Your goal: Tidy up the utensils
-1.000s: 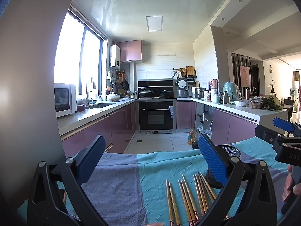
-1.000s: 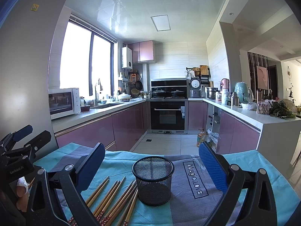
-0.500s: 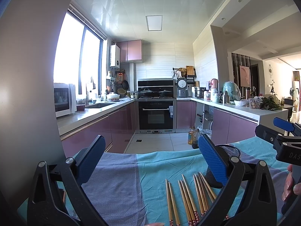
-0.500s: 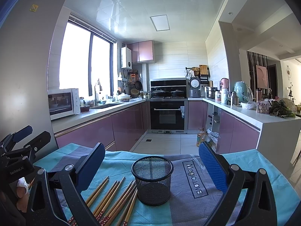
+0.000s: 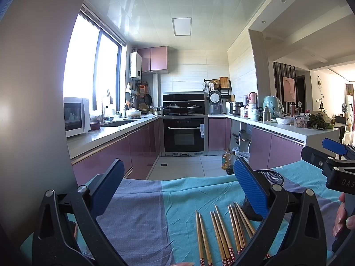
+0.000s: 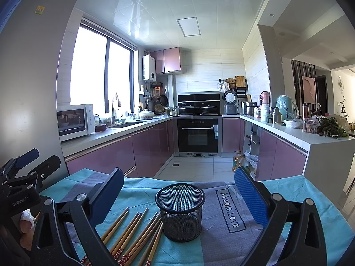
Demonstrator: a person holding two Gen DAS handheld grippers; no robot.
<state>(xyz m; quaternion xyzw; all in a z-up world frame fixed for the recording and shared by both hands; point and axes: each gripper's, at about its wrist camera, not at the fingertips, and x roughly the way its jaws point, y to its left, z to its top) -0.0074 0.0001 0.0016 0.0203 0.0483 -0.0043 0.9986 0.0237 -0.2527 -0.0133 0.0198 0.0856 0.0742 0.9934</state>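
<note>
Chopsticks on cloth, both hand-held grippers wide apart, empty

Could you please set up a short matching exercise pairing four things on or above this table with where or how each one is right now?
Things:
1. chopsticks
2. mesh cup
3. left tongs
4. "Magic.LOVE" label

States:
A. printed on the grey stripe of the cloth
B. open, holding nothing
C. lying flat on the cloth
D. standing upright, empty

Pairs: 1-C, 2-D, 3-B, 4-A
</note>
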